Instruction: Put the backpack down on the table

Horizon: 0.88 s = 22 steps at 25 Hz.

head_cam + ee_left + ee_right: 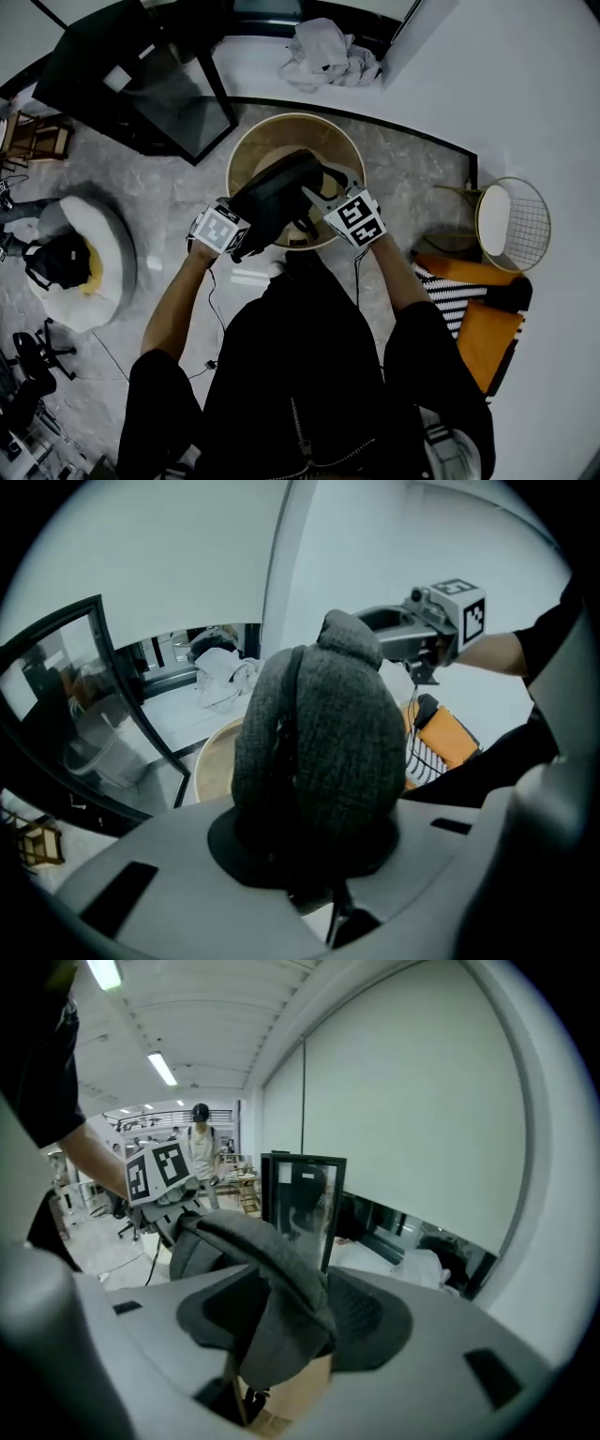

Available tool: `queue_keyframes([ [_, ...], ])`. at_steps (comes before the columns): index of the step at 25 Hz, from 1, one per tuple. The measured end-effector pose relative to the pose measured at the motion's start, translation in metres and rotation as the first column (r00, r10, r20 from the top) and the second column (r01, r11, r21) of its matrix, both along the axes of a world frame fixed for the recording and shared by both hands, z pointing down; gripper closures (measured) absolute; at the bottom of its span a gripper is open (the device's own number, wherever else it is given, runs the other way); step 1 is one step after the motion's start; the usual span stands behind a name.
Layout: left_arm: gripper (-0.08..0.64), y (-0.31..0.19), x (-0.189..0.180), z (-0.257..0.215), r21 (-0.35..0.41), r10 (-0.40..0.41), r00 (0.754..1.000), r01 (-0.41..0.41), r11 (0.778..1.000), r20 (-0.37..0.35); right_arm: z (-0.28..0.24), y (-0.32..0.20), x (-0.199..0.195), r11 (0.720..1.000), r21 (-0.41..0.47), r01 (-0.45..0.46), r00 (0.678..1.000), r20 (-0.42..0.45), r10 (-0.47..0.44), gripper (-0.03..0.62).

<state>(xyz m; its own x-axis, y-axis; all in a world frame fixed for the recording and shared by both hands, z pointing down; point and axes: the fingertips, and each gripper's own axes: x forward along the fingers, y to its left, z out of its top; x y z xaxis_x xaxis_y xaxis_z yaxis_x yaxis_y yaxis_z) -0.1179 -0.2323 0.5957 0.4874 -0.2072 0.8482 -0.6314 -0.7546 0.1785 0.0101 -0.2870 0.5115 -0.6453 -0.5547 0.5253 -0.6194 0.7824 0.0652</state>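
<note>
While the backpack (277,199) hangs over the round worktop (251,155) below the fingers, the left gripper (309,860) pinches its grey body and the right gripper (281,1330) pinches a strap (272,1269), probably sharing the weight for a level lowering.

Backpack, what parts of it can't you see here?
Backpack underside: head view, hidden by its own body, so contact with the table is unclear.
Its lower end: left gripper view, covered by the left gripper.
Its main body: right gripper view, partly behind the strap in the right gripper.
</note>
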Motion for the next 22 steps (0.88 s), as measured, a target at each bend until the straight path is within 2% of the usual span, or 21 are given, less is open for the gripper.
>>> queue_keyframes([
  [2, 0.485, -0.009, 0.008, -0.001, 0.005, 0.046, 0.999, -0.046, 0.999, 0.005, 0.0, -0.013, -0.005, 0.995, -0.013, 0.102, 0.994, -0.036, -0.103, 0.373],
  [5, 0.485, -0.021, 0.018, -0.002, 0.009, 0.112, 0.994, -0.112, 0.994, 0.009, 0.005, -0.021, -0.005, 0.968, -0.069, 0.24, 0.964, -0.101, -0.246, 0.374],
  [8, 0.485, -0.031, 0.024, 0.001, 0.015, 0.171, 0.985, -0.172, 0.985, 0.016, 0.017, -0.017, 0.0, 0.916, -0.196, 0.351, 0.916, -0.132, -0.379, 0.36],
  [10, 0.485, -0.035, 0.03, 0.002, 0.022, 0.217, 0.976, -0.218, 0.976, 0.026, 0.029, -0.015, 0.004, 0.886, -0.233, 0.4, 0.873, -0.199, -0.446, 0.35],
  [12, 0.485, -0.042, 0.036, 0.003, 0.027, 0.244, 0.969, -0.245, 0.969, 0.037, 0.04, -0.022, 0.008, 0.883, -0.21, 0.421, 0.842, -0.272, -0.466, 0.347],
  [13, 0.485, -0.047, 0.038, 0.005, 0.025, 0.247, 0.968, -0.248, 0.968, 0.041, 0.044, -0.027, 0.01, 0.887, -0.196, 0.417, 0.841, -0.287, -0.459, 0.35],
  [17, 0.483, -0.067, 0.043, 0.01, 0.016, 0.242, 0.969, -0.244, 0.97, 0.051, 0.045, -0.053, 0.015, 0.914, -0.152, 0.376, 0.872, -0.277, -0.404, 0.414],
  [22, 0.481, -0.106, 0.051, 0.008, 0.037, 0.249, 0.968, -0.251, 0.967, 0.039, 0.036, -0.096, 0.022, 0.932, -0.116, 0.342, 0.888, -0.284, -0.361, 0.434],
])
